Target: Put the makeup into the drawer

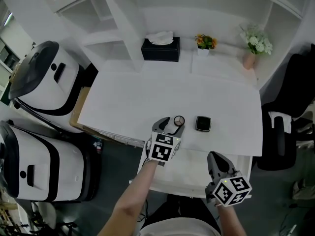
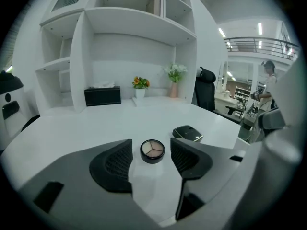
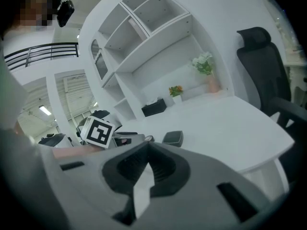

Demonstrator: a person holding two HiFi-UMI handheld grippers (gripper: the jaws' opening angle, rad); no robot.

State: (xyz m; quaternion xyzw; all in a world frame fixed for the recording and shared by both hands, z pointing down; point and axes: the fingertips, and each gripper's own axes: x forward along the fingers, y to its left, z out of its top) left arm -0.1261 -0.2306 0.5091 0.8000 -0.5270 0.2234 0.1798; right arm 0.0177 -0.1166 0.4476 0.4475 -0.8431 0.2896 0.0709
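Just round blk 3-shade compact (image 2: 152, 150)

White desk (image 1: 138, 107) set against white shelving unit (image 1: 118, 28). At desk's back: black tissue box (image 1: 160, 49), small pot of orange flowers (image 1: 205, 42), pink vase of white flowers (image 1: 252, 48). Black office chair (image 1: 295, 87) right of desk. Two bulky white-and-black machines (image 1: 44, 77) left, on dark grey floor (image 1: 115, 163). Beyond: open hall, mezzanine railing (image 2: 259, 43), bright ceiling strip lights (image 2: 222, 32).
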